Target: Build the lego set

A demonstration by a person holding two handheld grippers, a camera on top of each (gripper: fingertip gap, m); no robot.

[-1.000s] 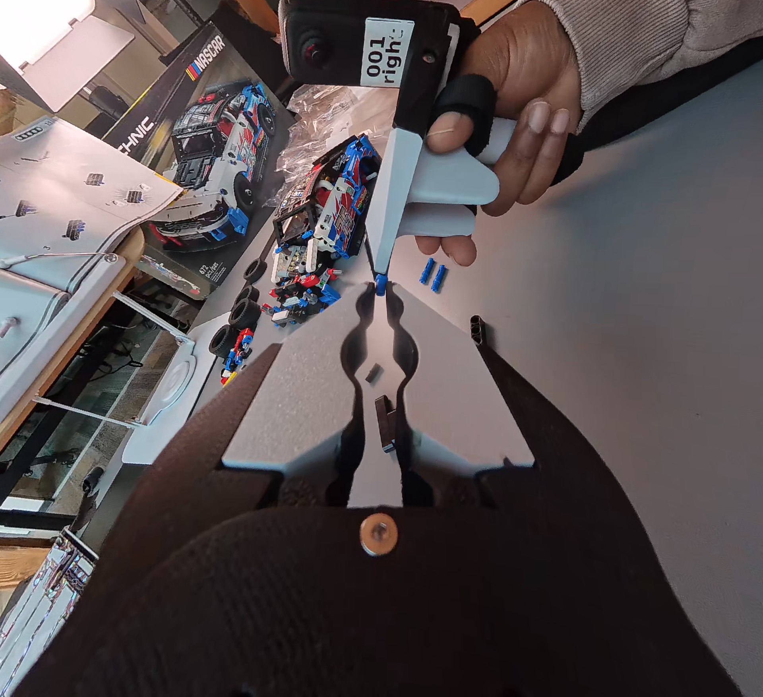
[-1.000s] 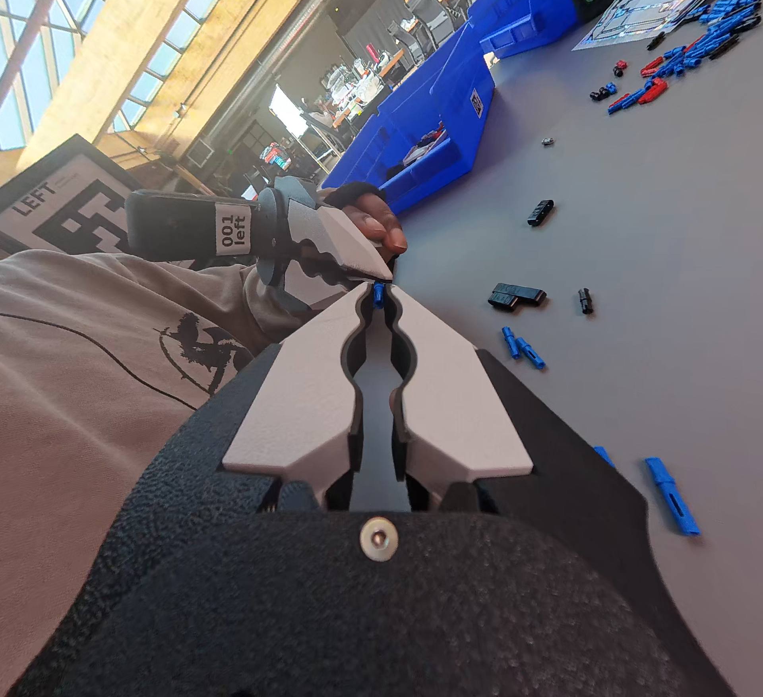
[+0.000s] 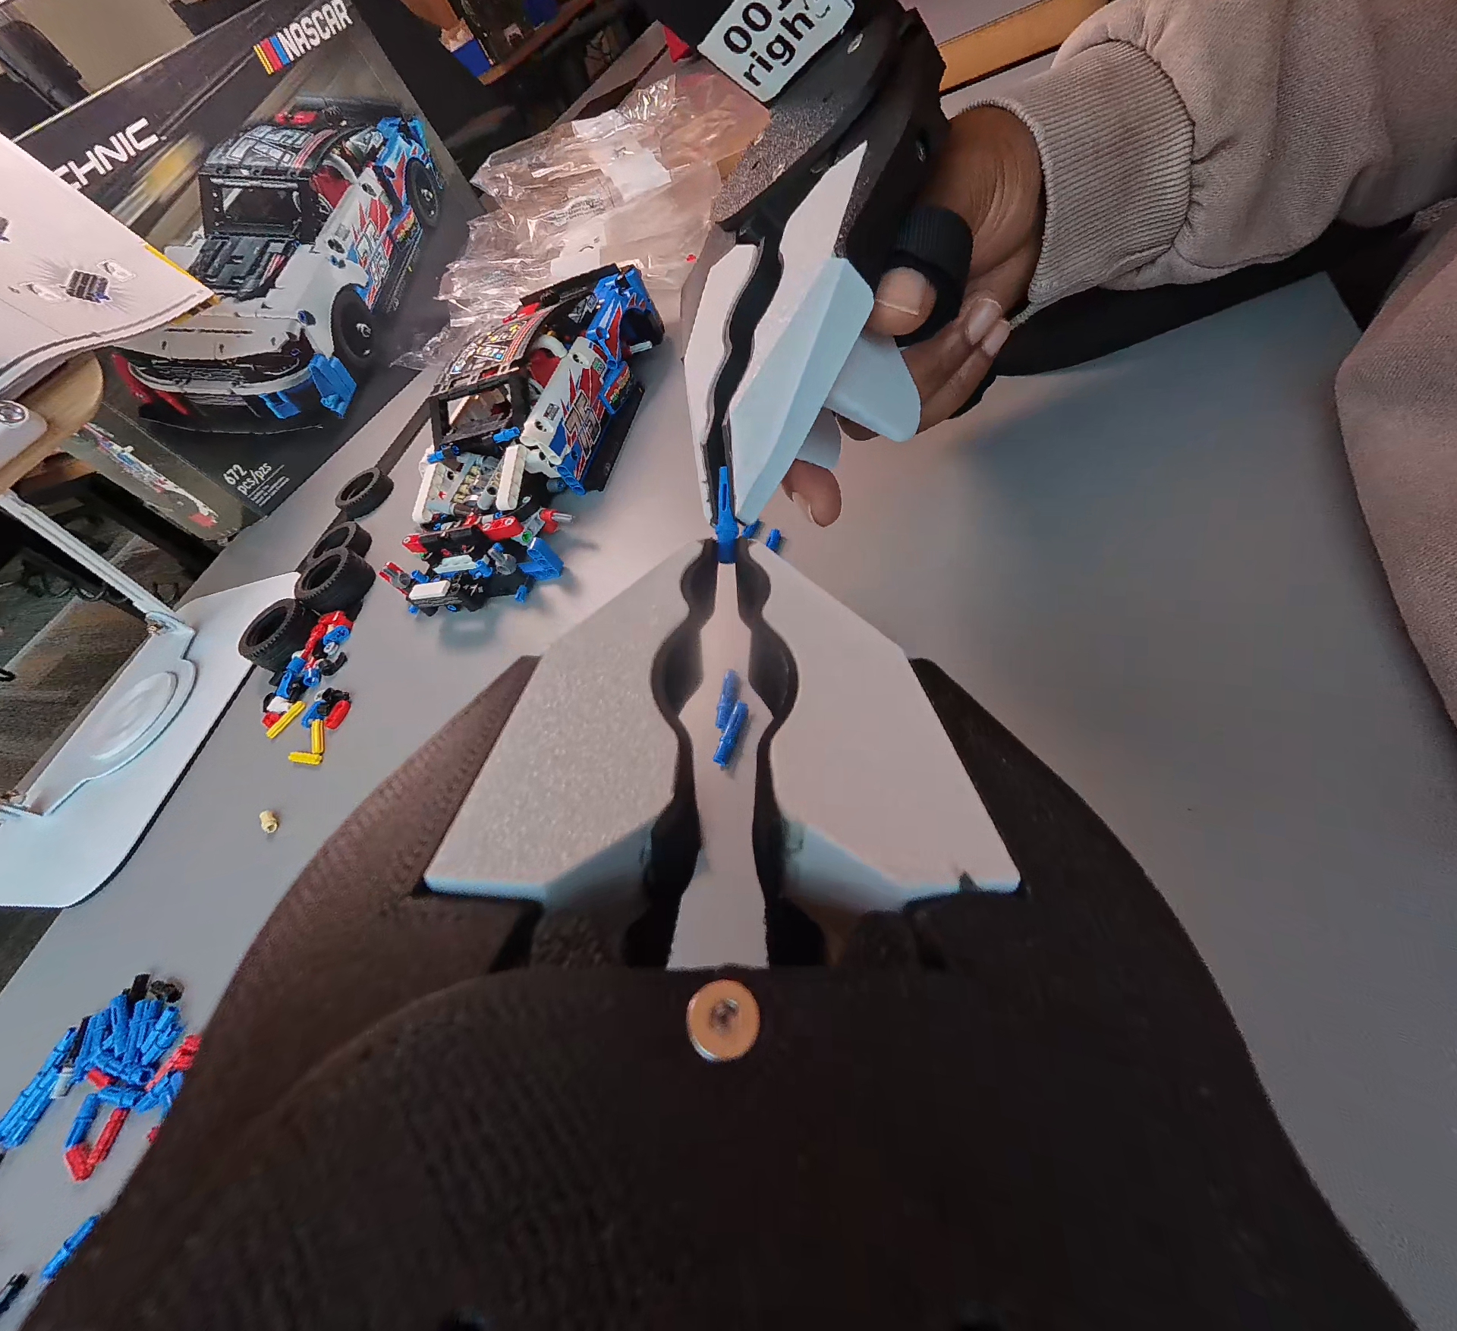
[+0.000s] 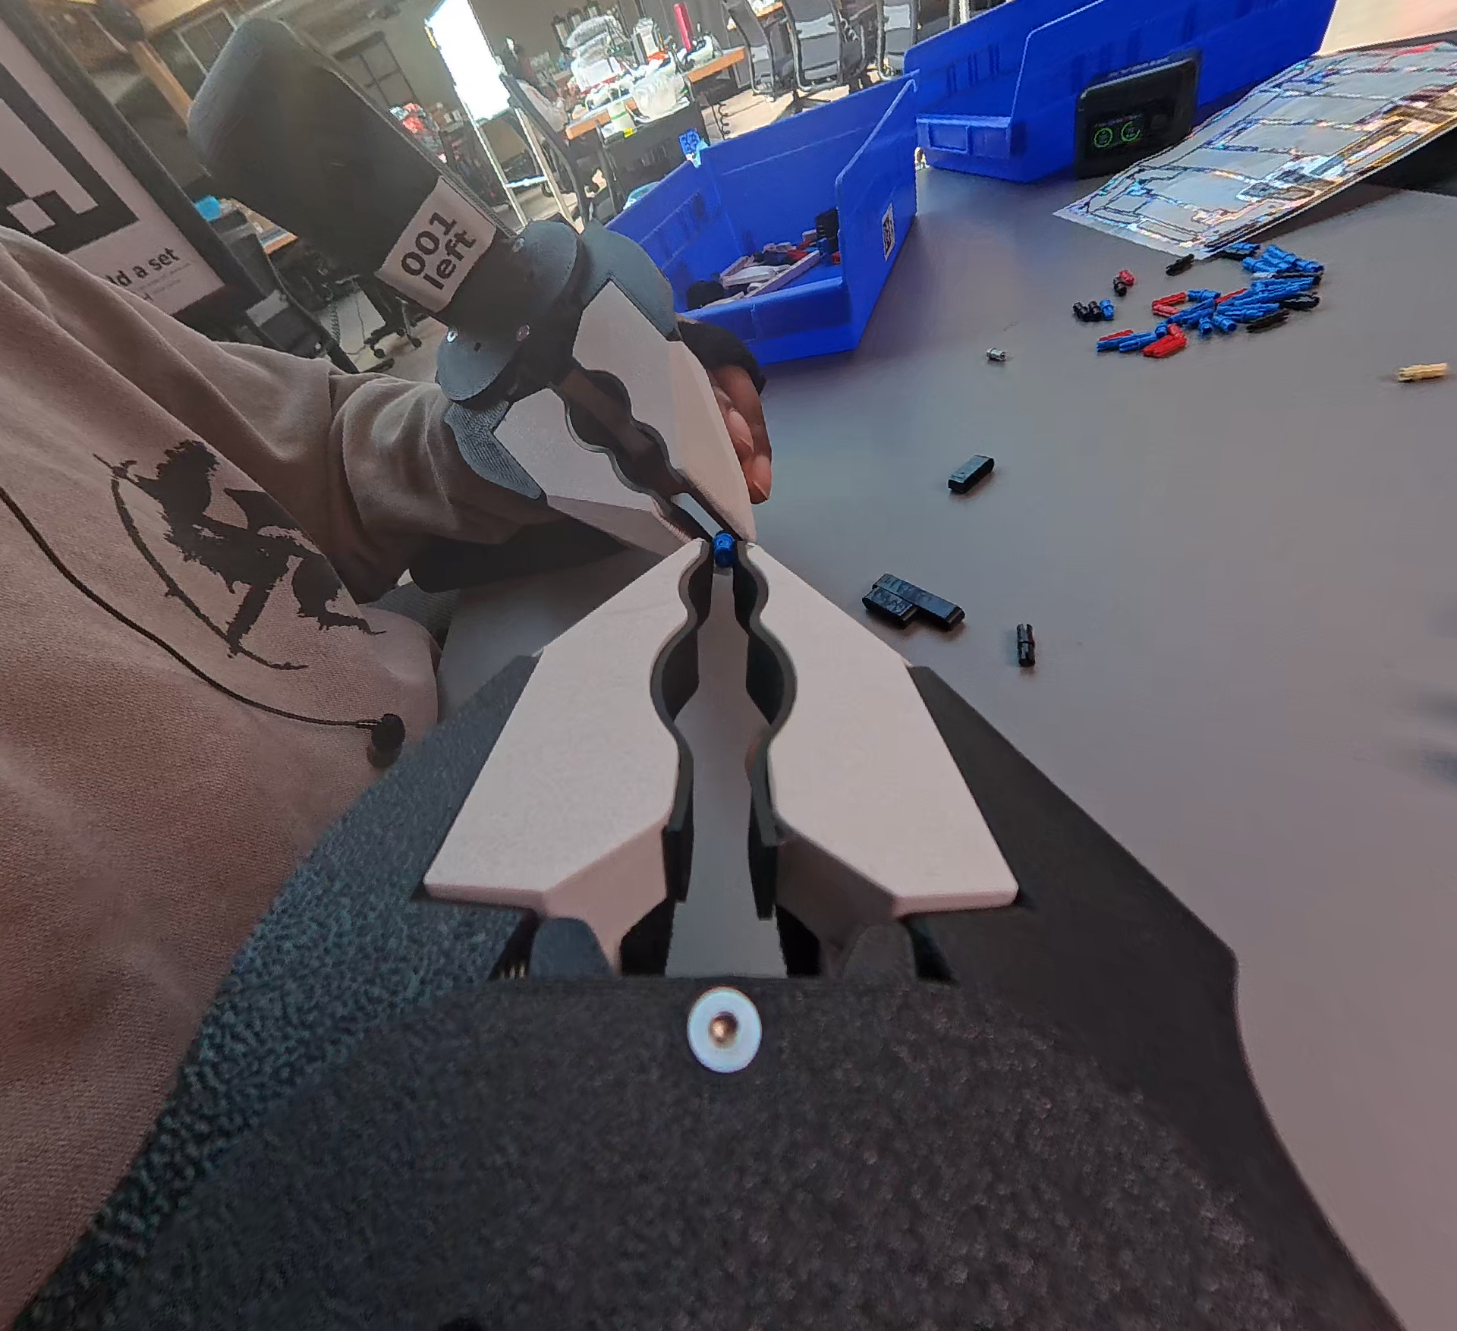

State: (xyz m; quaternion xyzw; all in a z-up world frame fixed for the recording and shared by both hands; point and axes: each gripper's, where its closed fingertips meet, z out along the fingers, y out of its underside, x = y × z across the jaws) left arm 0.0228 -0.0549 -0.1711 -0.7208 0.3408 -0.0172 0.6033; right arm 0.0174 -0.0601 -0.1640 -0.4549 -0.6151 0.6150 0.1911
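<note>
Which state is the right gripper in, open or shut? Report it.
Shut: the right gripper pinches a blue pin at its fingertips.

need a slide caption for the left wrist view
Both grippers meet tip to tip on a small blue pin above the grey table, with the half-built race car and loose tyres beyond.

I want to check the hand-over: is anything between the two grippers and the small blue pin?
Nothing visible. The left gripper and right gripper meet tip to tip on the small blue plastic pin, above the grey table.
</note>
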